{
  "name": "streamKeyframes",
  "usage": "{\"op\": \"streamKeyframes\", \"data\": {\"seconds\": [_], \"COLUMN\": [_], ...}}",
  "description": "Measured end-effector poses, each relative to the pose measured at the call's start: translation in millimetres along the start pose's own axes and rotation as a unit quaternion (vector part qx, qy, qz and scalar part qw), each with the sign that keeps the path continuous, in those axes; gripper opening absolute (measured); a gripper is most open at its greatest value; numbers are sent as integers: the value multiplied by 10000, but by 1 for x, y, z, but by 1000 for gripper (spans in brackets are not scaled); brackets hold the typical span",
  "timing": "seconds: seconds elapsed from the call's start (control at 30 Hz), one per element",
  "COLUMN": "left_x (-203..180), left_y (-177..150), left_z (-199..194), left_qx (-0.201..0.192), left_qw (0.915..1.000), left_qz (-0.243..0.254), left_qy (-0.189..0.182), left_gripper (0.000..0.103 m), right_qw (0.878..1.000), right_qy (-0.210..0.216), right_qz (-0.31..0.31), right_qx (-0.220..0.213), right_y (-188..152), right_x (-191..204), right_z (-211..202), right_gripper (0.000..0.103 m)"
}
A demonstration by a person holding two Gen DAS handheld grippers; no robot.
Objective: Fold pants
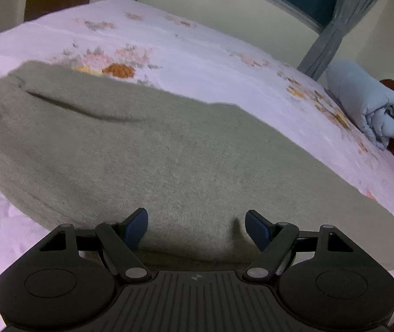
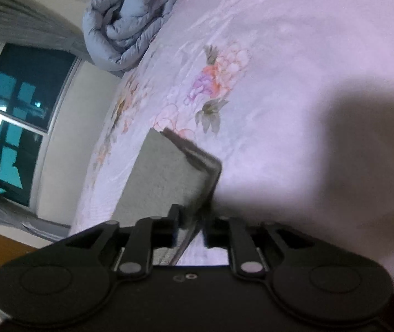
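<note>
The grey-green pants (image 1: 152, 149) lie flat across the bed in the left wrist view, with a pocket slit at the upper left. My left gripper (image 1: 196, 228) is open, its blue-padded fingers spread just above the near edge of the cloth, holding nothing. In the right wrist view my right gripper (image 2: 191, 227) is shut on an edge of the pants (image 2: 166, 177), and the cloth hangs lifted off the sheet, its hem end pointing away from me.
The bed has a white-pink floral sheet (image 1: 197, 47). A rolled pale-blue quilt (image 1: 368, 102) lies at the bed's far end, also in the right wrist view (image 2: 125, 25). A window with grey curtains (image 1: 335, 27) is behind. A large shadow (image 2: 335, 149) falls on the sheet.
</note>
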State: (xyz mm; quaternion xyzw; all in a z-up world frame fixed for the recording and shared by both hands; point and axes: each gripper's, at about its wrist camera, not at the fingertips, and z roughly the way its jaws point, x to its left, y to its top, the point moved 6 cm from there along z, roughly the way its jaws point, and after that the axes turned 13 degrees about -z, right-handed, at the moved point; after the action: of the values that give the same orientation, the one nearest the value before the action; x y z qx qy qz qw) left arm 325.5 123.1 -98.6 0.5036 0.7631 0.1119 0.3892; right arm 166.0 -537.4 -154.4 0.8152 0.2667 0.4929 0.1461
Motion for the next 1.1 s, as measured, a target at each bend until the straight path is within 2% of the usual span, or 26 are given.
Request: {"op": "streamKeyframes", "data": {"seconds": [0.07,0.1,0.2,0.3,0.37,0.43,0.47,0.5,0.53,0.57,0.63,0.67,0.7,0.77,0.8,0.83,0.9,0.97,1.03,1.1], "left_x": [-9,-17,-61,-108,-136,-141,-133,-127,-117,-110,-87,-72,-55,-11,9,32,76,110,137,155], "left_y": [0,-1,-11,-32,-51,-68,-76,-80,-80,-78,-64,-54,-41,-10,3,16,37,52,59,66], "left_z": [-8,-8,2,18,29,45,52,50,45,40,19,10,0,-20,-26,-32,-44,-55,-59,-54], "left_qx": [-178,-219,-268,-203,-100,69,166,64,23,20,-139,-291,-497,-933,-1049,-1150,-1316,-1373,-1354,-1262], "left_qw": [9997,9994,9969,9919,9862,9829,9828,9837,9845,9851,9893,9913,9929,9934,9930,9919,9882,9842,9815,9801], "left_qz": [128,244,727,1207,1599,1833,1838,1790,1730,1690,1417,1256,1072,648,445,192,-288,-637,-907,-1071], "left_qy": [71,67,-129,-341,-419,-167,-38,-157,-274,-314,-317,-253,-116,169,325,509,730,922,1009,1100], "left_gripper": [77,77,78,77,78,78,78,78,78,78,78,78,78,78,78,78,78,78,78,78], "right_qw": [9984,9973,9928,9845,9710,9609,9582,9589,9631,9680,9723,9716,9711,9666,9624,9565,9356,9081,8823,8603], "right_qy": [-277,-280,52,738,949,1071,861,566,462,530,465,494,527,806,1047,1290,1785,2189,2412,2491], "right_qz": [-435,-623,-1183,-1560,-2028,-2117,-2168,-2167,-2020,-1811,-1669,-1728,-1856,-2136,-2177,-2219,-2530,-2899,-3315,-3692], "right_qx": [-221,-285,-179,301,834,1428,1658,1744,1715,1652,1569,1540,1406,1164,1244,1386,1698,2082,2314,2480], "right_y": [1,-1,-12,-37,-65,-94,-105,-109,-107,-101,-88,-81,-75,-68,-71,-78,-98,-127,-156,-182], "right_x": [9,14,51,109,147,164,163,154,144,134,125,128,135,161,178,197,241,292,337,372], "right_z": [-29,-38,-44,-20,10,41,55,65,68,66,56,52,44,38,44,52,75,107,143,173], "right_gripper": [14,14,14,15,16,14,10,0,0,0,0,1,19,20,20,20,22,24,28,42]}}
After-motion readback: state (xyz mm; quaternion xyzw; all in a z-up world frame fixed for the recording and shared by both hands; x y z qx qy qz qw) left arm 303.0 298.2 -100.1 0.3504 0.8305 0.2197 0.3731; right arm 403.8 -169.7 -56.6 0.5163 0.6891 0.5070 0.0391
